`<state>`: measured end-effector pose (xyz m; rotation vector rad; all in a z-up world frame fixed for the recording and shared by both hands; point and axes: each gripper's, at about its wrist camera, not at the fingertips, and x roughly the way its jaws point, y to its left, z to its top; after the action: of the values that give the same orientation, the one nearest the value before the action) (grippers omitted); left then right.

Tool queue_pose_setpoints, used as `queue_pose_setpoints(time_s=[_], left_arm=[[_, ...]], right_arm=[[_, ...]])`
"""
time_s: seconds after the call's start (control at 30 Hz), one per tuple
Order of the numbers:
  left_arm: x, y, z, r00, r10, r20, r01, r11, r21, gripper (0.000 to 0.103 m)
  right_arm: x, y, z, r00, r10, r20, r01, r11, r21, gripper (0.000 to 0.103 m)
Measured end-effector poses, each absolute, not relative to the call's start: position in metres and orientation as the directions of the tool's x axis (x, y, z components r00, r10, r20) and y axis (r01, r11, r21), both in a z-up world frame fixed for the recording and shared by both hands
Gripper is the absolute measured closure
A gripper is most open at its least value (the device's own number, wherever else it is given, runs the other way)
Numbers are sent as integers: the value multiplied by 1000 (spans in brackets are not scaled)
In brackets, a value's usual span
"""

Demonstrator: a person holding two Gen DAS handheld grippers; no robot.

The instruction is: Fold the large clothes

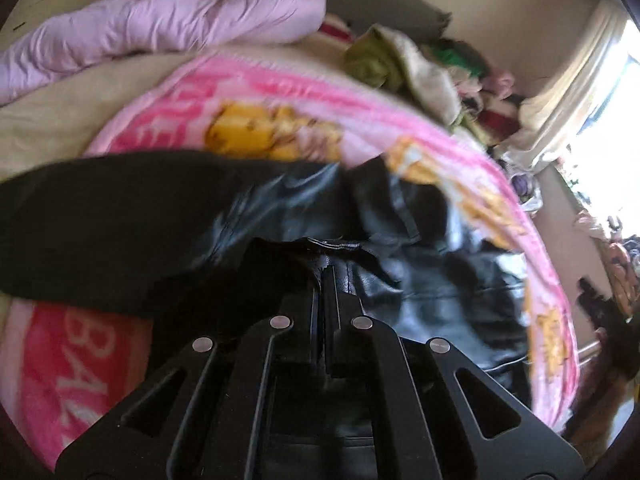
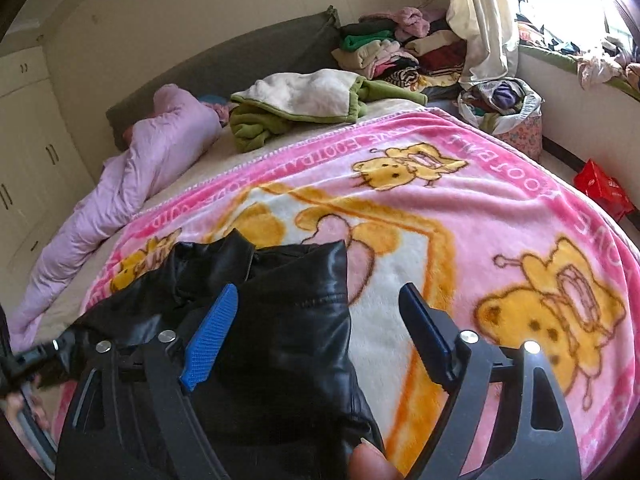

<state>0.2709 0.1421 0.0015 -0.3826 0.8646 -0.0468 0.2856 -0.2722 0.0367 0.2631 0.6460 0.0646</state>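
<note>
Two grippers in play, both over the bed. My left gripper (image 1: pixel 326 270) has its jaws pressed together, clamped on a fold of the black leather jacket (image 1: pixel 420 280) right at the tips; the edge of the garment rides up betw. the fingers. Left view is blurred, so I can't tell exactly which part of the jacket is pinched.

My right gripper (image 2: pixel 320 332) stands wide apart, blue pad (image 2: pixel 210 340) on the left finger, dark pad on the right. Jacket (image 2: pixel 288 320) lies partly betw. the fingers, but the pads aren't pressing it; the left pad sits over the leather, the right one over the blanket.

Jacket sits crumpled on the pink cartoon blanket (image 2: pixel 500 216), near the bed's near edge, w/ a matte black part spreading left in the left view.

Farther back: lilac quilt (image 2: pixel 160 148) bunched along the left side of the bed, green-and-cream fleece (image 2: pixel 304 104) past the blanket, pile of folded clothes (image 2: pixel 392 52) by the headboard, floral basket (image 2: pixel 516 120) of clothes on the floor beside the bed. Fingertip (image 2: pixel 368 464) shows at the bottom of the right view.
</note>
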Motion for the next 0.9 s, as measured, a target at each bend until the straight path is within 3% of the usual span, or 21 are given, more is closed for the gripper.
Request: queue_pose_setpoints(time_s=[0.07, 0.13, 0.37, 0.53, 0.8, 0.87, 0.9], left_arm=[[270, 146, -11, 629, -185, -755, -127, 934, -334, 103], [268, 149, -18, 622, -178, -763, -134, 935, -327, 103], [265, 145, -21, 621, -144, -771, -125, 952, -278, 103], [268, 141, -22, 623, -141, -769, -117, 956, -269, 103], [269, 140, -33, 606, -126, -786, -130, 958, -254, 101], [266, 141, -27, 616, -118, -779, -125, 962, -244, 96], [264, 142, -24, 621, -116, -775, -125, 962, -245, 91]], right_arm=[[299, -269, 32, 785, 138, -604, 30, 965, 260, 36], [315, -266, 24, 763, 163, -625, 18, 962, 273, 56], [365, -250, -20, 671, 238, -702, -18, 952, 305, 75], [389, -240, -55, 604, 95, -791, 10, 992, 126, 90], [389, -251, -66, 608, 105, -787, 23, 989, 149, 90], [376, -257, -51, 627, 168, -761, -8, 978, 209, 84], [369, -257, -43, 635, 192, -748, -22, 973, 231, 76]])
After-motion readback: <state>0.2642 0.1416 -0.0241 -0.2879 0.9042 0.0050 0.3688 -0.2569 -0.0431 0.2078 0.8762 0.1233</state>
